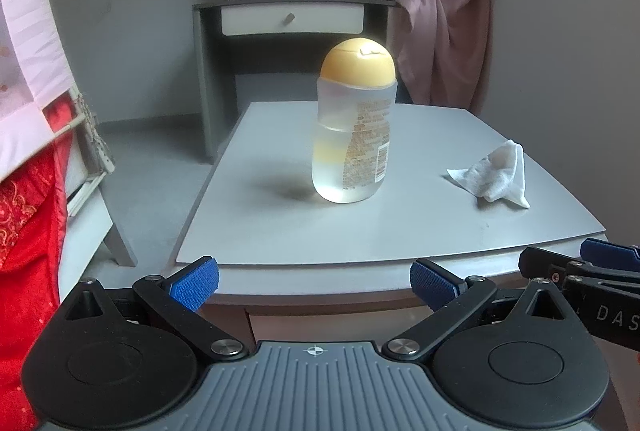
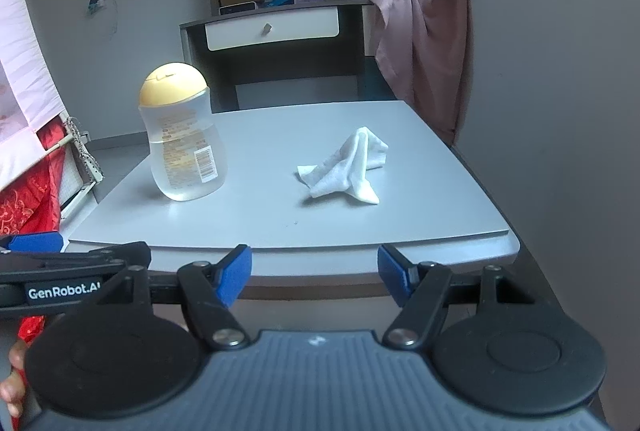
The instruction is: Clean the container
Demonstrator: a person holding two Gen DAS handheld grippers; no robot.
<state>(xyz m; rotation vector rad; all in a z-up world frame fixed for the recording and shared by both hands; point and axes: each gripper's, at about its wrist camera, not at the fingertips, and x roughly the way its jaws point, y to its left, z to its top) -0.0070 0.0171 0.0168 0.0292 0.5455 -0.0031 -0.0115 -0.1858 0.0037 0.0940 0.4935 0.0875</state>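
Note:
A clear plastic bottle (image 1: 352, 135) with a yellow domed cap stands upright on the grey table (image 1: 280, 231); it also shows in the right wrist view (image 2: 184, 147). A crumpled white wipe (image 1: 494, 175) lies to its right, also in the right wrist view (image 2: 348, 167). My left gripper (image 1: 314, 281) is open and empty, at the table's near edge, facing the bottle. My right gripper (image 2: 314, 273) is open and empty, at the near edge, facing the wipe. Each gripper shows at the side of the other's view.
A grey desk with a white drawer (image 1: 292, 19) stands behind the table, with shelves and boxes above. A pink curtain (image 1: 448, 11) hangs at the right. Red and pink fabric (image 1: 28, 211) on a rack is at the left.

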